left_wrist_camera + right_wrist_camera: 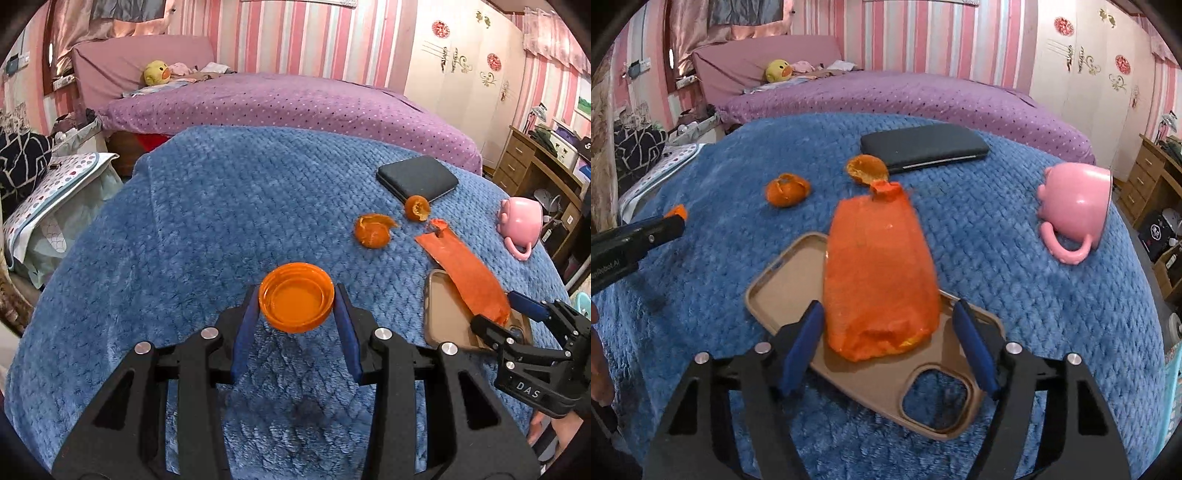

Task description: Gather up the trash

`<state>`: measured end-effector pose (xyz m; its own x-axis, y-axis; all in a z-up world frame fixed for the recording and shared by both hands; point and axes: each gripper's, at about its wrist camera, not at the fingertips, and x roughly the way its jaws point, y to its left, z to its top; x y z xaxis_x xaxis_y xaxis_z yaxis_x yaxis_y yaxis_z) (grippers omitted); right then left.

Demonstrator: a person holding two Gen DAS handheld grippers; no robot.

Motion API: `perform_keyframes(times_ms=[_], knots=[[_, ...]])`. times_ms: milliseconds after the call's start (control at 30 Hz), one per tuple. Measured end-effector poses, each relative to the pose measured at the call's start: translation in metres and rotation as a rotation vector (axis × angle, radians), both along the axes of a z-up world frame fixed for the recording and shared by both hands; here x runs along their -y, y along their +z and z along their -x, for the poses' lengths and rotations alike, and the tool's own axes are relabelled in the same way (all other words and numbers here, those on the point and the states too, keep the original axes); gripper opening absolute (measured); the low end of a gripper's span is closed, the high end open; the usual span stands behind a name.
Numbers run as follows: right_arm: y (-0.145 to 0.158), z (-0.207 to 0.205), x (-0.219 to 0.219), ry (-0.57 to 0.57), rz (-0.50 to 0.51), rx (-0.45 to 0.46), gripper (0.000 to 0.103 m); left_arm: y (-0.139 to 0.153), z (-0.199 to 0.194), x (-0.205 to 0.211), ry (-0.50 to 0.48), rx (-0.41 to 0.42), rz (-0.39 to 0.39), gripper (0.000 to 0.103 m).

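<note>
Orange lid [296, 302] clamped in left fingers [246, 325]; right fingers [973, 349] spread around orange bag [879, 273].

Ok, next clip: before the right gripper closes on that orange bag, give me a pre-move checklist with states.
1. Left gripper has the round orange plastic lid between its fingers: ok, though the grip's firmness cannot be told.
2. Right gripper is open, a finger on either side of the crinkled orange plastic bag: ok.
3. Bag is free of non-trash: not ok; it lies across the tan phone case.
4. Fingers will clear the case rim on closing: cannot tell.
5. The two orange peel pieces on the blue fleece blanket remain uncollected: not ok.
6. The tipped pink mug sits away from the bag: ok.
</note>
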<state>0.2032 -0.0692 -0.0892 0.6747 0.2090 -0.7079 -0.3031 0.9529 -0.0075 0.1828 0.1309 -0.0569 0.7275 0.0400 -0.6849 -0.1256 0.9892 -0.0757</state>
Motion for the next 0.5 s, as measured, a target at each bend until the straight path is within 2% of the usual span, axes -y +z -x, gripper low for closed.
perform_keyframes(times_ms=[67, 200, 267, 367, 400, 433, 500], knots=[[0.0, 0.002, -0.003, 0.014, 0.005, 0.006, 0.056, 0.0, 0.001, 0.002, -0.004, 0.002, -0.001, 0.04], [0.0, 0.006, -0.008, 0.035, 0.009, 0.021, 0.047, 0.001, 0.001, 0.007, -0.011, 0.003, 0.005, 0.04], [0.001, 0.008, -0.007, 0.047, -0.005, 0.02, 0.036, 0.004, 0.002, 0.012, -0.019, 0.009, 0.001, 0.04], [0.003, 0.01, -0.004, 0.061, -0.016, 0.018, 0.028, 0.007, 0.002, 0.017, -0.029, 0.019, 0.0, 0.04], [0.004, 0.011, -0.003, 0.064, -0.025, 0.022, 0.02, 0.008, 0.002, 0.019, -0.032, 0.022, -0.001, 0.04], [0.005, 0.012, 0.0, 0.065, -0.037, 0.022, 0.007, 0.009, 0.002, 0.021, -0.035, 0.025, -0.002, 0.04], [0.007, 0.014, 0.006, 0.058, -0.054, 0.034, 0.004, 0.01, 0.001, 0.025, -0.038, 0.026, -0.003, 0.04]])
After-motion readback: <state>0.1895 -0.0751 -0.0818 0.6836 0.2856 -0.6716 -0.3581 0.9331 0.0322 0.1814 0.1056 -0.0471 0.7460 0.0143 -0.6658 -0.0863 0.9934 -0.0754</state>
